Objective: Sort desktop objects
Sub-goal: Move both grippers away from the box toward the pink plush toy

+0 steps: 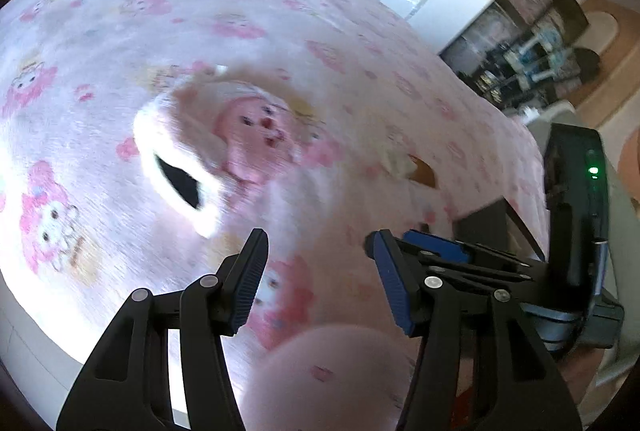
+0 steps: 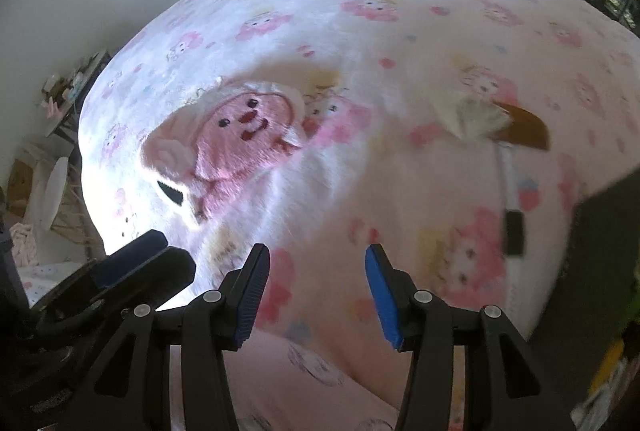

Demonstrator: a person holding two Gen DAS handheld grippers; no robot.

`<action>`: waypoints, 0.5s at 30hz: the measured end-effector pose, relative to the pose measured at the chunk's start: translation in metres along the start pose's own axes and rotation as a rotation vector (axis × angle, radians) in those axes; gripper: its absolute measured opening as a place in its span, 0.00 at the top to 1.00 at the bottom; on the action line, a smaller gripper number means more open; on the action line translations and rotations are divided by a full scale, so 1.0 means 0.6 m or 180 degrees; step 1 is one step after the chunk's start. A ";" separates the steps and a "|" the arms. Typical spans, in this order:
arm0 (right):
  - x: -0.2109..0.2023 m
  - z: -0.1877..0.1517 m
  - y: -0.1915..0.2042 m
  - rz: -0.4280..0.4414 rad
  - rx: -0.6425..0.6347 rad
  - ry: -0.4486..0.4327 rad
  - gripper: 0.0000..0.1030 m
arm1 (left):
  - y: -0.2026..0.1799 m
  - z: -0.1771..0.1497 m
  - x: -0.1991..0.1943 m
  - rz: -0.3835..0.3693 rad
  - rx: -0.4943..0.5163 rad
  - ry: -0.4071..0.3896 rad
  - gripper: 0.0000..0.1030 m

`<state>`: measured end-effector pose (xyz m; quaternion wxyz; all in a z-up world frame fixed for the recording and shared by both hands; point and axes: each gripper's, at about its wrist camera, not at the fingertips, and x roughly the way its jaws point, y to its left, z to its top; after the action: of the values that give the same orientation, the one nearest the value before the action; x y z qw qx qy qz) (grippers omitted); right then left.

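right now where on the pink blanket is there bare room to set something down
Bare blanket stretches across the far side, beyond the plush pouch and the brush. Another free patch lies between pouch and brush, running down toward the right gripper, whose fingers stand open and empty. It is crowded at the right edge, where brush and marker lie close together.

No words, labels, brands or numbers are showing legibly in either view; the pink blanket (image 2: 360, 31) is carrying only cartoon character prints, and the shelf items beyond it are blurring out.
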<state>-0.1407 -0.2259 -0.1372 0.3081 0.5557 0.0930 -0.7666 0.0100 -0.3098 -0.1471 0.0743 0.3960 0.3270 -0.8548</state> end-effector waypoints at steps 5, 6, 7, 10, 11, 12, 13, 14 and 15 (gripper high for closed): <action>0.035 0.029 0.018 0.0043 -0.0039 0.0048 0.56 | 0.048 0.032 0.013 0.0019 -0.0235 -0.0100 0.46; 0.042 0.032 0.020 0.0055 -0.0042 0.0066 0.56 | 0.054 0.038 0.016 -0.0022 -0.0262 -0.0124 0.47; 0.051 0.034 0.021 0.0065 -0.0037 0.0093 0.56 | 0.061 0.043 0.021 -0.0057 -0.0294 -0.0140 0.47; 0.072 0.031 0.017 0.0057 0.0001 0.0185 0.56 | 0.076 0.057 0.043 -0.0058 -0.0372 -0.0128 0.47; 0.076 0.029 0.014 0.0051 0.0027 0.0206 0.56 | 0.079 0.059 0.051 -0.0024 -0.0376 -0.0121 0.47; 0.078 0.026 0.010 0.0046 0.0055 0.0222 0.56 | 0.081 0.062 0.058 -0.0015 -0.0385 -0.0103 0.47; 0.080 0.023 0.005 0.0045 0.0087 0.0233 0.56 | 0.082 0.064 0.063 -0.0023 -0.0408 -0.0091 0.48; 0.080 0.020 0.001 0.0039 0.0120 0.0235 0.56 | 0.082 0.065 0.066 -0.0019 -0.0421 -0.0084 0.54; 0.079 0.014 -0.005 0.0025 0.0170 0.0229 0.56 | 0.079 0.064 0.065 -0.0008 -0.0396 -0.0086 0.58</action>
<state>-0.1584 -0.2450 -0.1777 0.2925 0.5912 0.0813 -0.7472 -0.0224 -0.3649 -0.1811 0.1020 0.3786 0.3790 -0.8382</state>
